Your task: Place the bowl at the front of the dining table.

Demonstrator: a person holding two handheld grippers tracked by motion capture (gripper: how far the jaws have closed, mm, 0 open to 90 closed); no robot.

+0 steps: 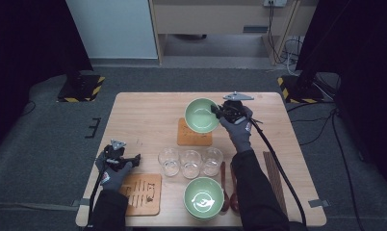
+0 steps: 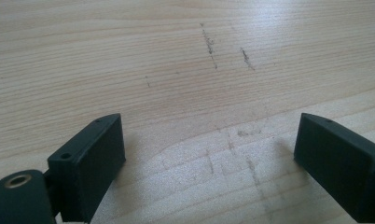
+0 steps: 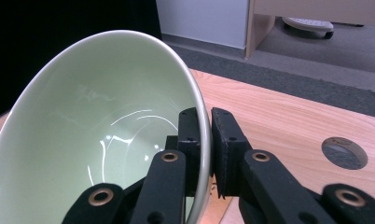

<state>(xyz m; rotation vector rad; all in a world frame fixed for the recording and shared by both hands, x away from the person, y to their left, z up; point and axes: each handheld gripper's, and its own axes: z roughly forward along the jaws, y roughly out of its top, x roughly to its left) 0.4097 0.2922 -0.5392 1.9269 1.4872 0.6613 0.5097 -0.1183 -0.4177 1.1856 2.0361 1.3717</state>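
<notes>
The right gripper (image 1: 219, 111) holds a green bowl (image 1: 201, 115) tilted above the far middle of the table (image 1: 143, 115), over a small wooden mat (image 1: 194, 134). Bare table lies to the left of the bowl and beyond it to the far edge. Toward the person, three glasses (image 1: 190, 162) stand in a row, with a second green bowl (image 1: 203, 197) and spoons (image 1: 228, 185) near the front edge. In the right gripper view, the jaws are pinched on the bowl's rim (image 3: 202, 126), one inside, one outside. The left gripper (image 1: 134, 159) sits low near the table's left side, beside another wooden mat (image 1: 142, 193); its jaws stand wide apart over bare wood, holding nothing.
</notes>
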